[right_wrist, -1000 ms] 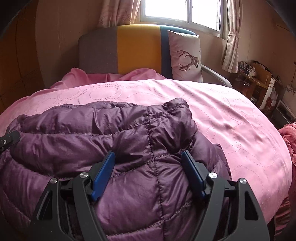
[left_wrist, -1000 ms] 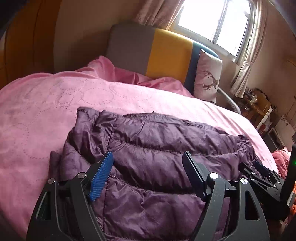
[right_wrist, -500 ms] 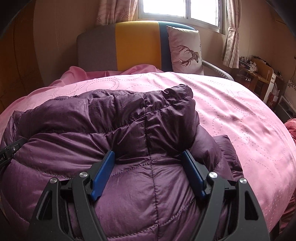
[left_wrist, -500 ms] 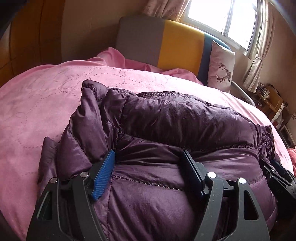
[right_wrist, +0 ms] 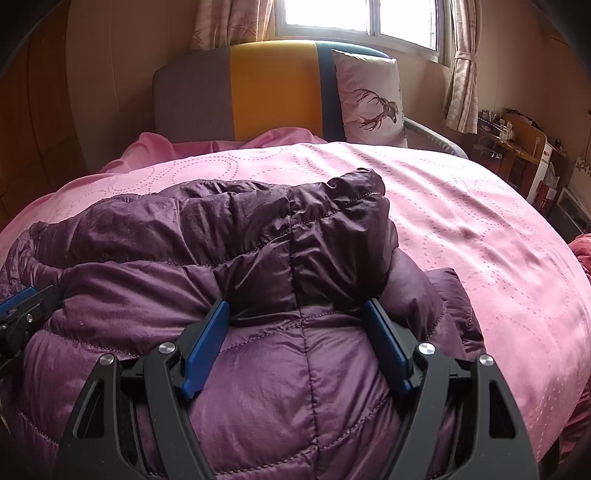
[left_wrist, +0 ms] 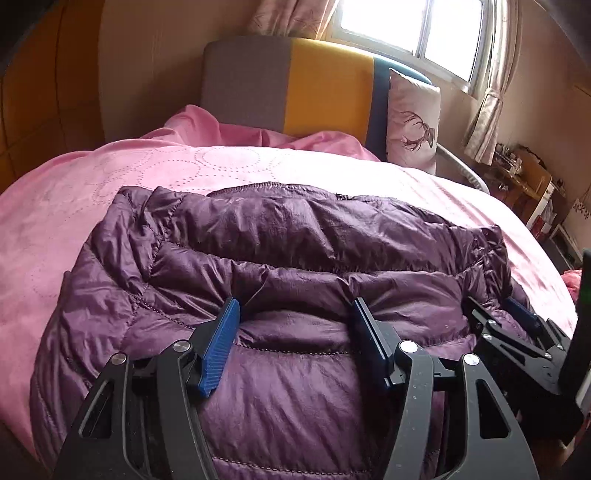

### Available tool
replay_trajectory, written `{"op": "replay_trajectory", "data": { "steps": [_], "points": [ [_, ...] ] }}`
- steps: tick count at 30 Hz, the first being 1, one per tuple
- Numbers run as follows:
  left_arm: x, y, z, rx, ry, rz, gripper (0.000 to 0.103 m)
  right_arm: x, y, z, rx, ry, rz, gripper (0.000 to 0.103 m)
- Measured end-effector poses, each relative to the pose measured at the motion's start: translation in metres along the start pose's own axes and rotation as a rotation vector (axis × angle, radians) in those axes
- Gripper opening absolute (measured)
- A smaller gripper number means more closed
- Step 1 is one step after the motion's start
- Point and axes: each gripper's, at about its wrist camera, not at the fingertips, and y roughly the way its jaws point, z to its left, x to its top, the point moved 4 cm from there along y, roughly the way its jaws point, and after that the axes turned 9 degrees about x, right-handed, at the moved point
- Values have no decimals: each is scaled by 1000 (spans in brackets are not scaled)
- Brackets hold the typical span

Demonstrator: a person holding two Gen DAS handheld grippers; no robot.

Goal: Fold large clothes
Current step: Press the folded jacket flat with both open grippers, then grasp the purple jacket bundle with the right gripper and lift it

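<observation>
A purple quilted down jacket [left_wrist: 295, 243] lies folded in a thick bundle on the pink bedspread [left_wrist: 147, 173]; it also fills the right wrist view [right_wrist: 221, 240]. My left gripper [left_wrist: 295, 314] is open, its blue pads pressed down onto the jacket's left part. My right gripper [right_wrist: 297, 314] is open too, resting on the jacket's right end. The right gripper shows at the right edge of the left wrist view [left_wrist: 517, 325]. The left gripper's tip shows at the left edge of the right wrist view [right_wrist: 22, 306].
A grey, yellow and blue headboard [left_wrist: 306, 85] stands at the far end, with a deer-print pillow [right_wrist: 369, 99] against it. A window [right_wrist: 354, 14] with curtains is behind. A cluttered wooden desk [right_wrist: 517, 144] stands to the right of the bed.
Both grippers pushed the jacket's near fold forward and down onto the far part. The bundle now lies flatter than half a second ago. The jaws stayed open.
</observation>
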Motion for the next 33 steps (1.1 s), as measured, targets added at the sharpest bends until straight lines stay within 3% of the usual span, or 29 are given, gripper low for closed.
{"op": "replay_trajectory", "data": {
  "steps": [6, 12, 19, 27, 33],
  "points": [
    [-9, 6, -2, 19, 28, -15, 62, 2, -6, 0, 8, 1, 10, 79],
    [-11, 8, -2, 9, 33, -24, 61, 5, -45, -9, 85, 57, -20, 85],
    [-12, 7, 0, -7, 31, -31, 62, -3, -89, -64, 55, 199, -42, 95],
    [-11, 3, 2, -30, 34, -31, 67, -43, -82, -114, 159, 422, 48, 100],
    [-8, -10, 9, -46, 47, -36, 68, -51, -82, -119, 191, 454, 46, 101]
  ]
}}
